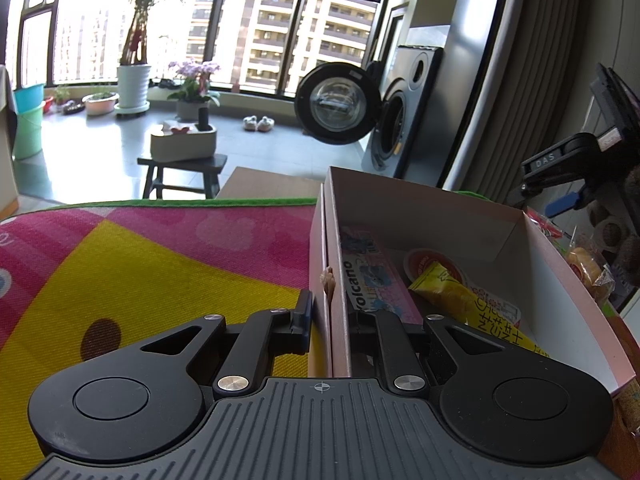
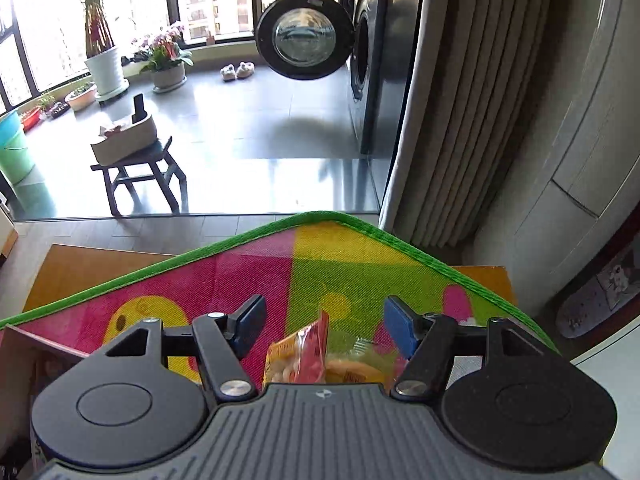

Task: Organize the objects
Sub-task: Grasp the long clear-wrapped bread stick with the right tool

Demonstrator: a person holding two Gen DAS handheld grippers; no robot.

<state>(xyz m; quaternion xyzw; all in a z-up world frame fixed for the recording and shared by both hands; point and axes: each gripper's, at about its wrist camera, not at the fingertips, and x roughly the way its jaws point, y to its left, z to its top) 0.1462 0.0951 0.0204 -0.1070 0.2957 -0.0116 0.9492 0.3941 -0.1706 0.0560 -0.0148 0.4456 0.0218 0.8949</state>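
Observation:
My left gripper (image 1: 330, 316) is shut on the left wall of an open pink-and-white cardboard box (image 1: 440, 216) that stands on the colourful play mat (image 1: 140, 264). One finger is outside the wall, the other inside. In the box lie a "Volcano" packet (image 1: 370, 276), a yellow snack packet (image 1: 468, 304) and a red round pack (image 1: 424, 264). My right gripper (image 2: 326, 326) is open over the mat (image 2: 352, 264), above a red-and-orange snack packet (image 2: 308, 352) and a clear-wrapped yellow snack (image 2: 352, 368). Neither finger touches them.
More wrapped snacks (image 1: 588, 272) lie right of the box, under a black device marked DAS (image 1: 560, 160). The mat's green edge (image 2: 400, 240) lies on a wooden table (image 2: 80, 268). Beyond are a stool with a tray (image 2: 136, 148), plants and an open washing machine (image 2: 304, 36).

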